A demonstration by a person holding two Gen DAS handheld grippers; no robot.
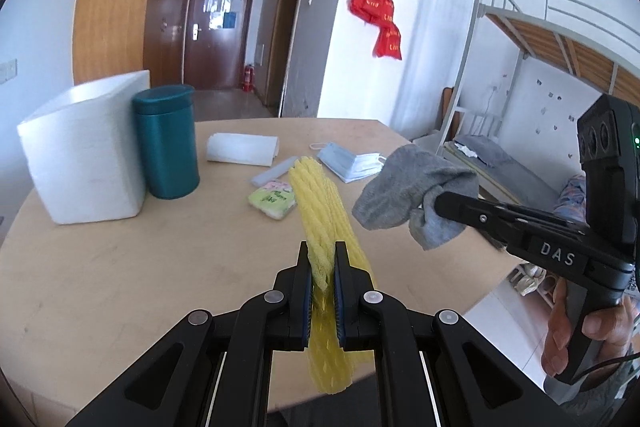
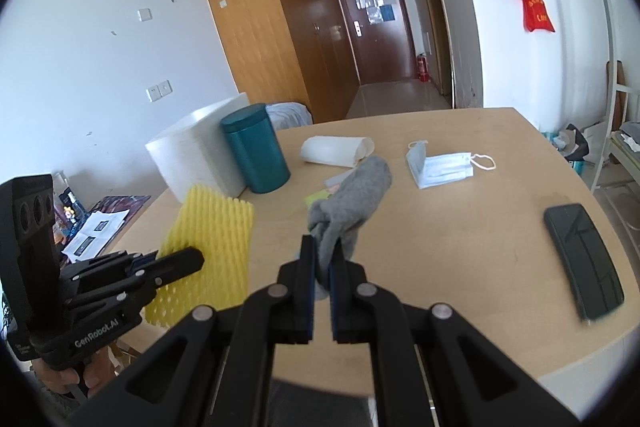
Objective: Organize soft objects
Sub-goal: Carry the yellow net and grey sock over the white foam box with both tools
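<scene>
Left wrist view, near, bottom centre: left gripper (image 1: pixel 324 259) clamped tight on yellow foam net (image 1: pixel 320 211), net squeezed between pads, sticking out ahead above table (image 1: pixel 120 287) and hanging down below jaws. Right of centre: right gripper (image 1: pixel 440 205) pinched closed on grey sock (image 1: pixel 404 187), sock bunched and held up off table; hand (image 1: pixel 576 331) on handle at lower right.

Right wrist view, bottom centre: right gripper (image 2: pixel 323 251) closed on sock (image 2: pixel 352 199), sock draped forward over fingertips. Lower left: left gripper (image 2: pixel 196 261) with net (image 2: pixel 212 239) flat and broad in its grip.

Mid table: small green packet (image 1: pixel 272 201) beside net tip, partly hidden. Black phone (image 2: pixel 584 259) at right edge of table in right view. Blue face mask (image 1: pixel 352 163) past centre, lying flat. White roll (image 1: pixel 244 147) behind it. Teal canister (image 1: pixel 168 139) upright at left, touching white foam box (image 1: pixel 84 155).

Far: brown door (image 1: pixel 218 27) at end of hallway, red bags (image 1: pixel 380 15) on wall hook upper right, bunk bed (image 1: pixel 540 39) far right.
</scene>
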